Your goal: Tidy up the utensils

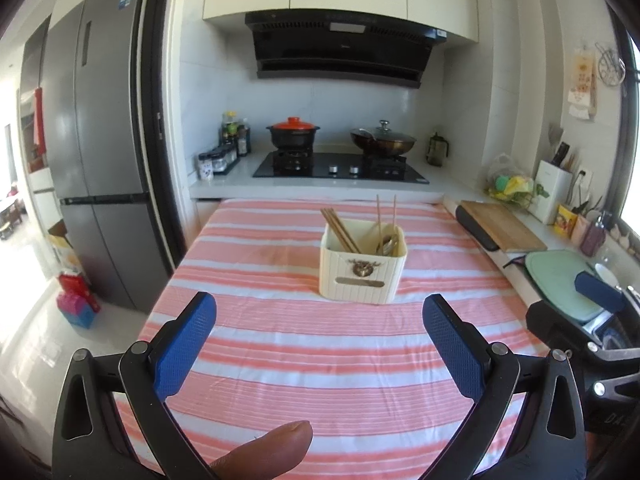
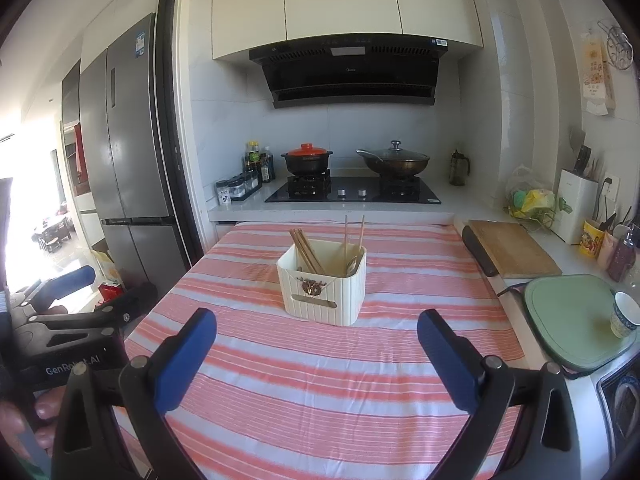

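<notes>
Both the left tool (image 1: 320, 312) and right tool (image 2: 316, 326) hang spread wide and empty above the striped desk (image 1: 280, 360). The utensil holder (image 1: 362, 270) stands toward its far edge, chopsticks (image 1: 340, 230) leaning inside; nothing seems left loose, so approach gently. Only the right view shows the cup (image 2: 624, 316).

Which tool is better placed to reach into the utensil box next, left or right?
Probably the left tool: open, with the box almost straight ahead. The right tool, also open, sees it slightly leftward.
</notes>
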`<state>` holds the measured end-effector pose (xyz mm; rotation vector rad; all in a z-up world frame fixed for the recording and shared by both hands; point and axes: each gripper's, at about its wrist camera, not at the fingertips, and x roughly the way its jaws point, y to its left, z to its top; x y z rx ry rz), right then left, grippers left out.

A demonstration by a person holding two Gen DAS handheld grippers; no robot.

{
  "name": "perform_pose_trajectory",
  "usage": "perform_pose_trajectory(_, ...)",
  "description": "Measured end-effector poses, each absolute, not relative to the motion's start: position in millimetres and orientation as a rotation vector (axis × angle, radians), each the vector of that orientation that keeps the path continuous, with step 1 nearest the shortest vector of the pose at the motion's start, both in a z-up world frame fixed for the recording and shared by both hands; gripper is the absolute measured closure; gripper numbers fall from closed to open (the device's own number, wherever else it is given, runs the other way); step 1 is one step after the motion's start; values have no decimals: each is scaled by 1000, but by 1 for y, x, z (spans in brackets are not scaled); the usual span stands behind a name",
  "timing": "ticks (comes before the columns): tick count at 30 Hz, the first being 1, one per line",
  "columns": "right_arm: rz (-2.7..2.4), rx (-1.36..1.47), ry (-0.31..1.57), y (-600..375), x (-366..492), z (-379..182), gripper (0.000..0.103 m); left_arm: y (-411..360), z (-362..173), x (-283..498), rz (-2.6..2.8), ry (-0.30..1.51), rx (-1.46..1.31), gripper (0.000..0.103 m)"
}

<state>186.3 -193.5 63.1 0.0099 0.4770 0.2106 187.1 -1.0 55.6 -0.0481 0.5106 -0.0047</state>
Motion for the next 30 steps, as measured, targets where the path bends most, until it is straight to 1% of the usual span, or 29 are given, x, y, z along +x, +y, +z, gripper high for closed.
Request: perform_pose_trajectory(30, 198, -26, 467, -186, 183, 64, 1, -5, 55, 188, 85, 500, 12, 0)
